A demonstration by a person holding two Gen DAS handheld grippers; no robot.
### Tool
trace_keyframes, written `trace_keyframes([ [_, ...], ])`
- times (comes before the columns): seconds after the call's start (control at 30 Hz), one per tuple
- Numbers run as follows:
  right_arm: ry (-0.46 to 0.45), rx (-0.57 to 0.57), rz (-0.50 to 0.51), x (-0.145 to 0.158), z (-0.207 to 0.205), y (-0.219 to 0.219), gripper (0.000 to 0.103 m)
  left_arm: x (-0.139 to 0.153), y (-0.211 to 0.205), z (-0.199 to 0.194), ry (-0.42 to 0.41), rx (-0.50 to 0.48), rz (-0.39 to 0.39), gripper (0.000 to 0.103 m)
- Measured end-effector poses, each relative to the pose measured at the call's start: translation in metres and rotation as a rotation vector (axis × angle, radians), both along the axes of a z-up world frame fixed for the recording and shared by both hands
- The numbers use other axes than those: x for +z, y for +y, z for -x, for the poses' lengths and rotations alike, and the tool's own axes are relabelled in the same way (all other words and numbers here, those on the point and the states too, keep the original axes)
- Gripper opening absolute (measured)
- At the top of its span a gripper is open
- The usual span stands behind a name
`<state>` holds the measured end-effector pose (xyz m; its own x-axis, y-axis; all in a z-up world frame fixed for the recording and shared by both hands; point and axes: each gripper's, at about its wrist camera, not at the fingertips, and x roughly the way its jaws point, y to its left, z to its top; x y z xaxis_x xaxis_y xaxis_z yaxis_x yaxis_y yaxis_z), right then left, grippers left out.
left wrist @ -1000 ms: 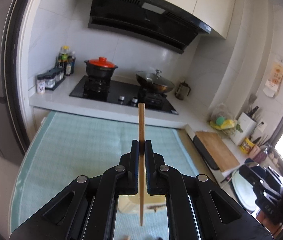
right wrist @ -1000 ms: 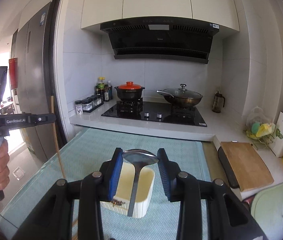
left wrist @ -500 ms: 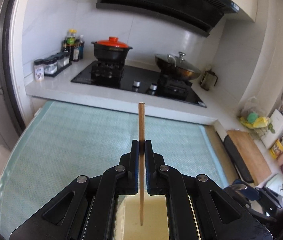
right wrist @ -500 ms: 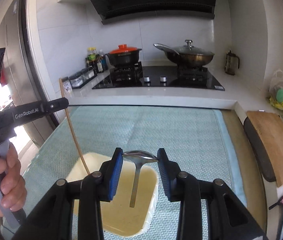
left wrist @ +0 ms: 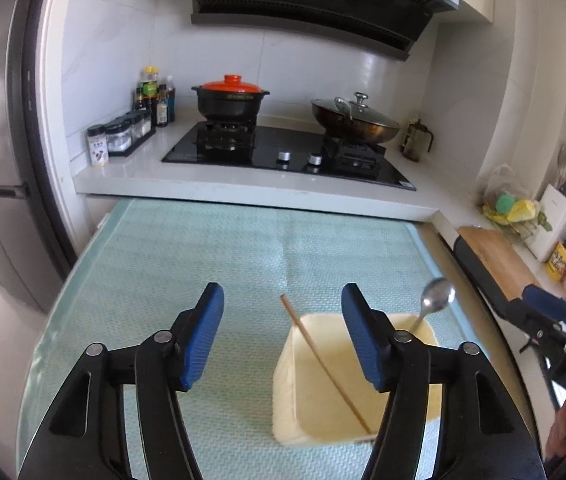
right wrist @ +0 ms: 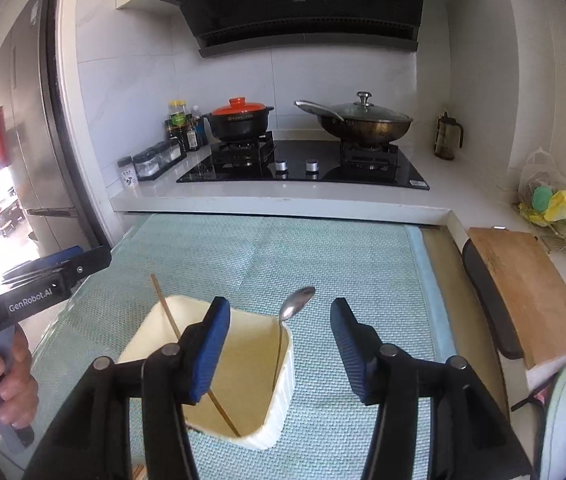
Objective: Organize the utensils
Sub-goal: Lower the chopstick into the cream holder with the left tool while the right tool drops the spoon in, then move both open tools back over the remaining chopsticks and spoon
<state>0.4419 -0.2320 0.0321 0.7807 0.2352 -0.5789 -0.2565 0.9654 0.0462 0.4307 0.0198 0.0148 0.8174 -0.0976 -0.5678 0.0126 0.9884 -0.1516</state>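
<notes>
A cream plastic bin (left wrist: 291, 396) (right wrist: 283, 380) stands on the teal mat. A wooden chopstick (left wrist: 323, 364) (right wrist: 167, 308) leans inside it against the far left rim. A metal spoon (left wrist: 437, 294) (right wrist: 297, 304) stands in it, bowl up, against the right rim. My left gripper (left wrist: 283, 336) is open and empty above the bin's left side. My right gripper (right wrist: 281, 348) is open and empty above the bin. Each gripper shows in the other's view, the right one (left wrist: 543, 320) and the left one (right wrist: 55, 276).
The teal mat (left wrist: 203, 264) covers the table. Behind it is a counter with a gas hob (left wrist: 283, 152), a black pot with a red lid (left wrist: 231, 98), a lidded wok (left wrist: 355, 120) and spice jars (left wrist: 123, 138). A wooden cutting board (right wrist: 523, 288) lies at the right.
Both grippers opened. The chopstick left my left gripper and the spoon left my right gripper; both now stand in the bin. Both grippers have drawn back a little.
</notes>
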Motion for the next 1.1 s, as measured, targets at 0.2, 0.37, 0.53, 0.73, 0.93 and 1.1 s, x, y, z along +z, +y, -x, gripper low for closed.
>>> trace_keyframes([
  [0.2, -0.085, 0.049, 0.082, 0.022, 0.102, -0.004, 0.057, 0.016, 0.028, 0.104, -0.001, -0.056, -0.047, 0.079],
  [0.37, -0.121, 0.058, 0.127, 0.012, 0.188, -0.006, 0.057, 0.005, 0.041, 0.185, 0.035, -0.103, -0.111, 0.083],
  [0.53, -0.154, 0.042, 0.168, -0.015, 0.253, 0.003, 0.057, -0.02, 0.048, 0.244, 0.056, -0.111, -0.076, 0.085],
  [0.73, -0.14, 0.015, 0.106, -0.058, 0.3, 0.017, 0.057, -0.064, 0.043, 0.283, 0.072, -0.064, -0.022, 0.086],
  [0.93, -0.091, 0.014, 0.079, -0.095, 0.319, 0.026, 0.057, -0.104, 0.05, 0.29, 0.135, 0.001, 0.058, 0.086],
  [1.1, -0.045, 0.008, 0.092, -0.112, 0.321, 0.027, 0.057, -0.123, 0.053, 0.292, 0.17, 0.012, 0.05, 0.086],
])
